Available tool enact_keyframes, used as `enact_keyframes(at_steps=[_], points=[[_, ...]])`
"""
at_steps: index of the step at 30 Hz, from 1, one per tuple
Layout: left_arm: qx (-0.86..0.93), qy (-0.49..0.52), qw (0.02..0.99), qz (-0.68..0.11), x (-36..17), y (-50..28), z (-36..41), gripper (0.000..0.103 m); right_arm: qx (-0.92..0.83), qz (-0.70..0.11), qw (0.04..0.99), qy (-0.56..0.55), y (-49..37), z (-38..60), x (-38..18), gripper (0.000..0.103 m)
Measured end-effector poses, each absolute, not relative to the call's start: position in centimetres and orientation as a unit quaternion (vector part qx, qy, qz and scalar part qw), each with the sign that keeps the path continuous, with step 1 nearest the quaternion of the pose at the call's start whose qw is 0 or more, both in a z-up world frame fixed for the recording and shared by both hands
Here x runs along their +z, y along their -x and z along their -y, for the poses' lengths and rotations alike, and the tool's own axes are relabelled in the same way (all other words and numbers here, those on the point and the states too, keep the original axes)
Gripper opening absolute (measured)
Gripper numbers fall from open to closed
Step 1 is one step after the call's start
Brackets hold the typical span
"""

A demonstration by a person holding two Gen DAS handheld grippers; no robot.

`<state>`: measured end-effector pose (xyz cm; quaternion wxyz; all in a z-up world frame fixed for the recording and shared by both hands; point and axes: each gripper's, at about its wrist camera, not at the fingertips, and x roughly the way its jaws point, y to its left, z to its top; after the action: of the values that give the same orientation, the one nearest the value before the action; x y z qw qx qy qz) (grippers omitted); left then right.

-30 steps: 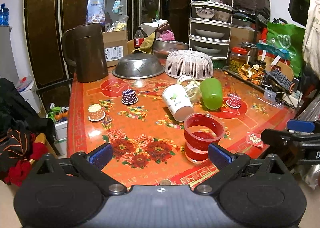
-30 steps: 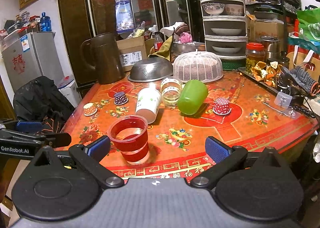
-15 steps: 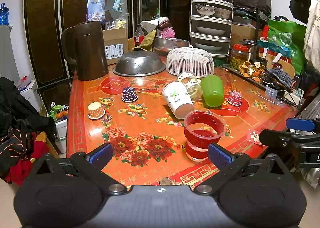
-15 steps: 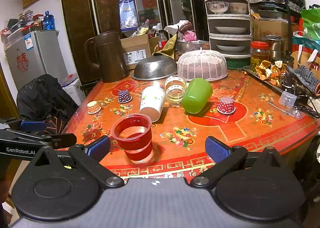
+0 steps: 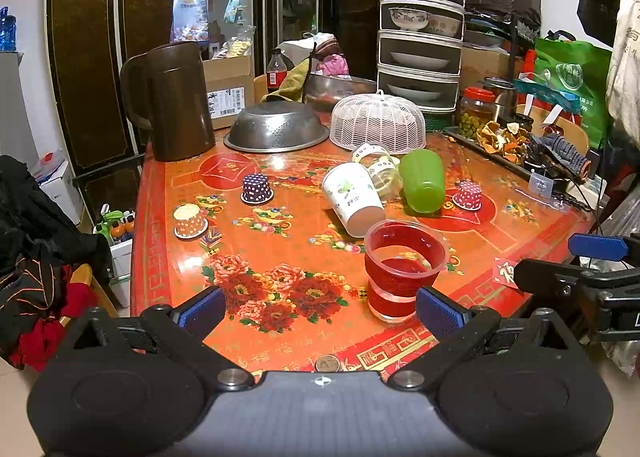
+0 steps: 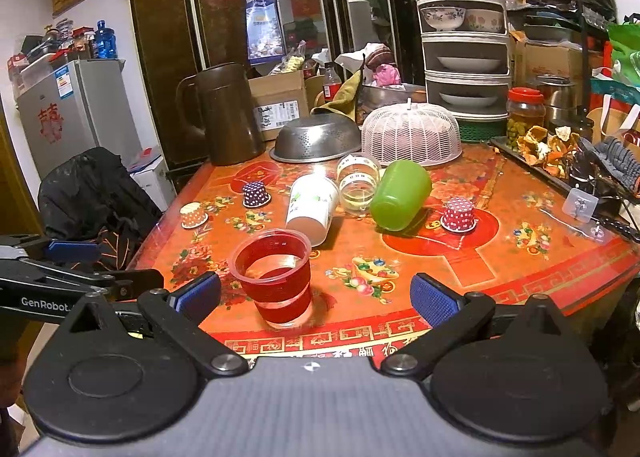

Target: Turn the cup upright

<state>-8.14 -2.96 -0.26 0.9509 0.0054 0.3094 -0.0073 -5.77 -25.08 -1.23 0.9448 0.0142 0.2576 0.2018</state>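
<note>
A red clear plastic cup [image 5: 403, 269] stands upright near the table's front edge; it also shows in the right wrist view [image 6: 276, 277]. Behind it lie three cups on their sides: a white paper cup [image 5: 352, 197] [image 6: 312, 207], a clear glass [image 5: 378, 169] [image 6: 357, 181] and a green plastic cup [image 5: 422, 180] [image 6: 400, 195]. My left gripper [image 5: 320, 307] is open and empty, in front of the table edge. My right gripper [image 6: 316, 297] is open and empty, also at the front edge.
Small upside-down paper cupcake cups [image 5: 257, 188] [image 5: 190, 221] [image 5: 467, 196] dot the red flowered table [image 5: 248, 257]. At the back stand a brown jug [image 5: 172, 101], a steel colander [image 5: 276, 129] and a white mesh cover [image 5: 378, 125]. A cluttered tray [image 5: 520, 145] lies at the right.
Both grippers have drifted slightly back from the table and stayed open. The cups have not moved.
</note>
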Motion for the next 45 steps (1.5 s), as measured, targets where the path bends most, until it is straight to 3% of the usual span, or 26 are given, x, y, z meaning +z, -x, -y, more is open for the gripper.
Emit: enact_keyframes(at_steps=[45], points=[[-0.008,-0.005,0.951,-0.31,-0.28,8.1,3.02,0.102,0.21,-0.248,0.945,-0.016,5.8,24.83,-1.23,0.102]])
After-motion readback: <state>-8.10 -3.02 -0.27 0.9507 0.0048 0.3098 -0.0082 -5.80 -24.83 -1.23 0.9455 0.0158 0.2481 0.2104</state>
